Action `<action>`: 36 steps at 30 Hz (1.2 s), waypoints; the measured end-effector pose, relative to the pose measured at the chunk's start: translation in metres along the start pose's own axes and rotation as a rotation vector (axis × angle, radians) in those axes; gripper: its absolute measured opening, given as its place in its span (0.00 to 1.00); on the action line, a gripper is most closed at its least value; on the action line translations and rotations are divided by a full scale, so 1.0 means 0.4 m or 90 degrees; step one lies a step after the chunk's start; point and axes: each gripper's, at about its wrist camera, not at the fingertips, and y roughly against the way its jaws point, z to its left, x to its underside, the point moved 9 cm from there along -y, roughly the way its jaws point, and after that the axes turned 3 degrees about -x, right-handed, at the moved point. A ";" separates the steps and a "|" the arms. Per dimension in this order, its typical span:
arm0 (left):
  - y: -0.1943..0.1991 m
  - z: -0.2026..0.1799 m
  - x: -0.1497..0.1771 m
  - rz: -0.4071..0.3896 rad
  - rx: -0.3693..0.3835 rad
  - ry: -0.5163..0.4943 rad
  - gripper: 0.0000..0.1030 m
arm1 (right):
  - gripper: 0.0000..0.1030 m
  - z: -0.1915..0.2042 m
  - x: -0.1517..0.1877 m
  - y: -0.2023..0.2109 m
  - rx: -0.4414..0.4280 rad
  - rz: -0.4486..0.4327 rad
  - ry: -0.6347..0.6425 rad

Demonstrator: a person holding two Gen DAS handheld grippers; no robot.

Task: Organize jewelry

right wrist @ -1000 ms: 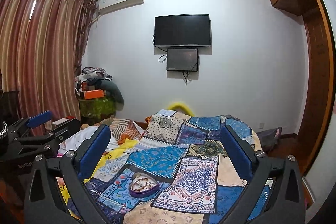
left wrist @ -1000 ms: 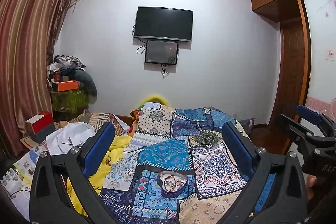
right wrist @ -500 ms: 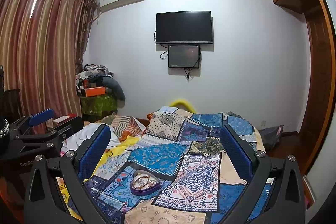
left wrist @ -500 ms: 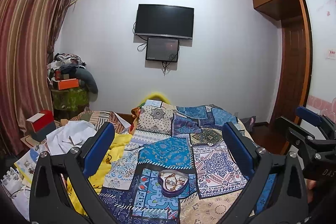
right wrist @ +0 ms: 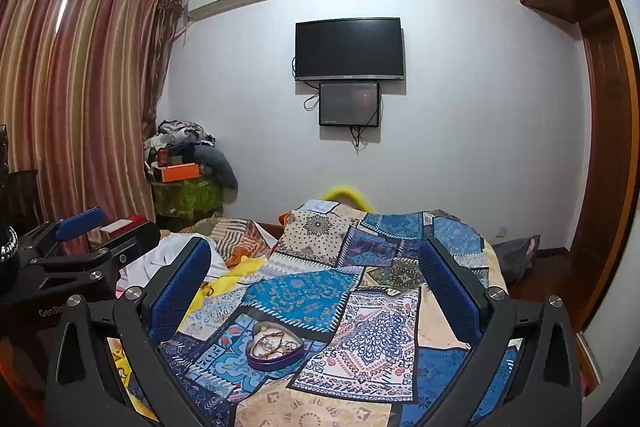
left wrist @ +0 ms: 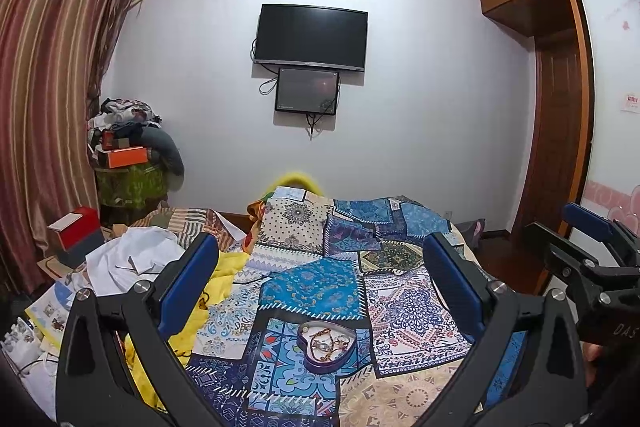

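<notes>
A purple heart-shaped tin (left wrist: 326, 347) holding gold jewelry sits on the patchwork bedspread (left wrist: 400, 311); it also shows in the right wrist view (right wrist: 275, 345). My left gripper (left wrist: 320, 259) is open and empty, raised above and short of the tin. My right gripper (right wrist: 316, 259) is open and empty, also above the tin. Each gripper shows in the other's view: the right at the right edge (left wrist: 588, 247), the left at the left edge (right wrist: 80, 243).
A pile of white cloth (left wrist: 128, 259) and yellow fabric (left wrist: 224, 275) lies on the bed's left. A red box (left wrist: 74, 231) and a cluttered stand (left wrist: 128, 171) are by the curtains. A TV (left wrist: 311, 37) hangs on the wall; a wooden wardrobe (left wrist: 560, 107) is right.
Both views have shifted slightly downward toward the bed; the tin sits a little higher in frame. Both grippers stay open and empty.
</notes>
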 end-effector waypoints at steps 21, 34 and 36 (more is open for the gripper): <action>0.001 -0.008 -0.013 -0.005 0.014 -0.005 1.00 | 1.00 -0.007 -0.001 0.003 0.002 0.000 -0.002; -0.001 -0.002 -0.009 0.002 0.020 0.008 1.00 | 1.00 -0.012 -0.001 0.004 0.002 0.000 -0.003; -0.001 -0.003 -0.008 0.003 0.021 0.007 1.00 | 1.00 -0.015 -0.001 0.005 0.003 0.000 -0.003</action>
